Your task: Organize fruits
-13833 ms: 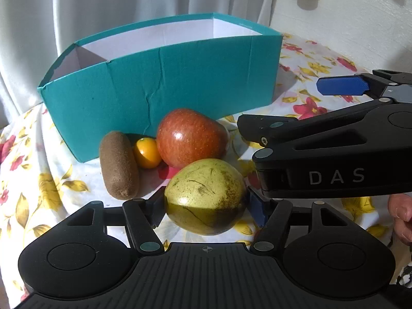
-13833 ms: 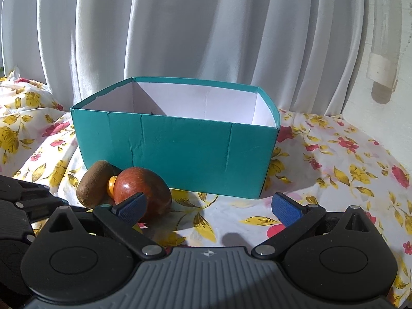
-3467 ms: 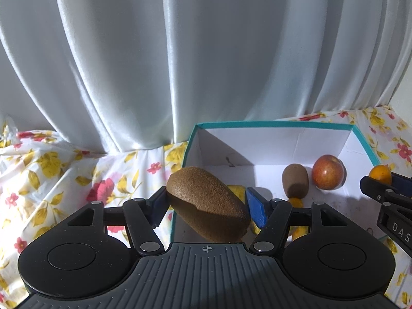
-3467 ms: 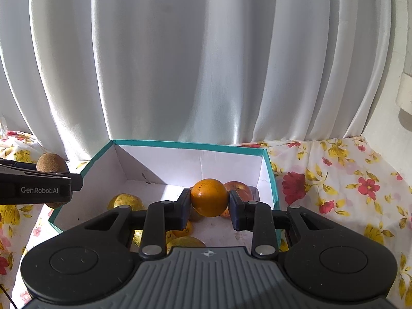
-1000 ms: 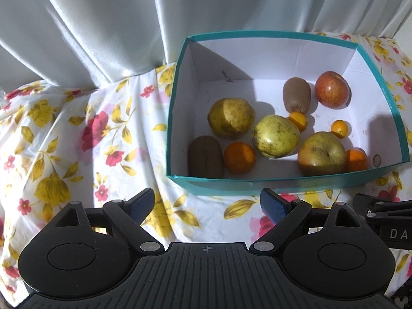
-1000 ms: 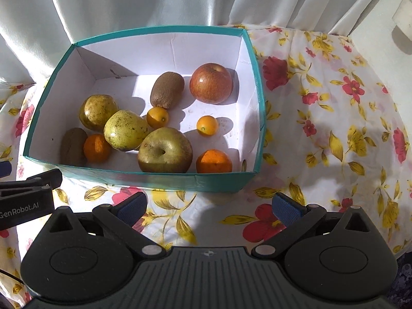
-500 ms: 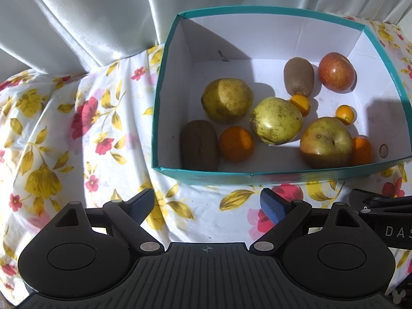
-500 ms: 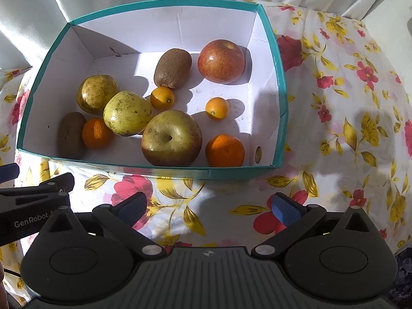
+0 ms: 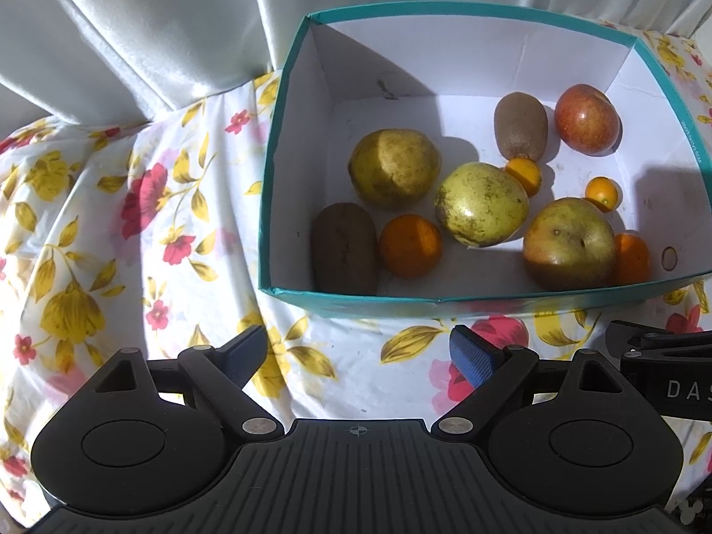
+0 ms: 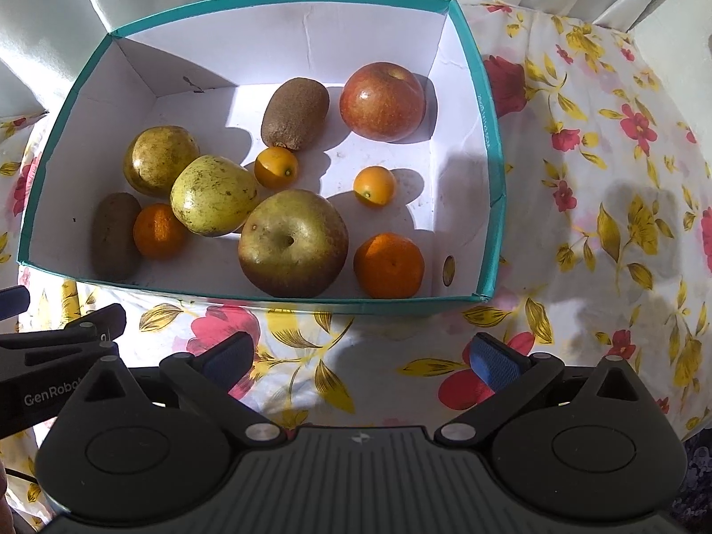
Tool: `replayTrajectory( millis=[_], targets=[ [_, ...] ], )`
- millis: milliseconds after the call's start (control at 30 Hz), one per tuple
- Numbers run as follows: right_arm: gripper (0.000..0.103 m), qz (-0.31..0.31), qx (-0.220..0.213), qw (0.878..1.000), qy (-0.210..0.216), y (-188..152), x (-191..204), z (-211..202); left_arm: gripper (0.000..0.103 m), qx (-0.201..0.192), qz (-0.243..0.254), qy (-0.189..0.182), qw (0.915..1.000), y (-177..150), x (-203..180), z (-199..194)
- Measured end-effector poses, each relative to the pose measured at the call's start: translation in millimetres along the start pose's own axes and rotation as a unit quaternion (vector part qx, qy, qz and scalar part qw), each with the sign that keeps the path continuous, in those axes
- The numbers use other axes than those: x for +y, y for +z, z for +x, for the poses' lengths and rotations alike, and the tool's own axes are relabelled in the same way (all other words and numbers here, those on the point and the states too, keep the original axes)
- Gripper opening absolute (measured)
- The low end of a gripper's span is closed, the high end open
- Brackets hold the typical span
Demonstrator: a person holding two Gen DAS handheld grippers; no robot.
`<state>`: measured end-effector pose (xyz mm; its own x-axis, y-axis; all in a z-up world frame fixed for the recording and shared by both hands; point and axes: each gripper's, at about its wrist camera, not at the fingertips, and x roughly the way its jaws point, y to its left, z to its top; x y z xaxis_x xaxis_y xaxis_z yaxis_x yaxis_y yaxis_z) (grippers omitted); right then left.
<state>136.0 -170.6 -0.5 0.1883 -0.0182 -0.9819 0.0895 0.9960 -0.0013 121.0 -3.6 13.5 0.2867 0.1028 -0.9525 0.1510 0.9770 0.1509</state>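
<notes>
A teal box (image 9: 489, 300) (image 10: 487, 102) with a white inside holds several fruits: a red apple (image 9: 586, 119) (image 10: 382, 101), two kiwis (image 9: 520, 126) (image 9: 343, 247), yellow-green pears (image 9: 481, 204) (image 10: 213, 196), a brownish apple (image 10: 293, 242), oranges (image 9: 410, 245) (image 10: 388, 264) and small kumquats (image 10: 374, 186). My left gripper (image 9: 358, 349) is open and empty over the cloth in front of the box. My right gripper (image 10: 361, 358) is open and empty, also in front of the box.
The box stands on a white cloth with red and yellow flowers (image 9: 133, 231) (image 10: 623, 204). White curtains (image 9: 155, 22) hang behind. The right gripper's side shows at the right edge of the left wrist view (image 9: 667, 374).
Both grippers have moved a little closer to the box, still open and empty. The fruits have not moved.
</notes>
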Motion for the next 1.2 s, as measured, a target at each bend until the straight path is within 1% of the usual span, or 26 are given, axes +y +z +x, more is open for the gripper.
replayTrajectory(
  millis=[1200],
  targets=[
    [0.103,-0.001,0.010,1.000,-0.007,1.5,1.1,6.7,0.093,0.011,0.003,-0.003,0.9999,1.8,-1.6,6.7]
  ],
)
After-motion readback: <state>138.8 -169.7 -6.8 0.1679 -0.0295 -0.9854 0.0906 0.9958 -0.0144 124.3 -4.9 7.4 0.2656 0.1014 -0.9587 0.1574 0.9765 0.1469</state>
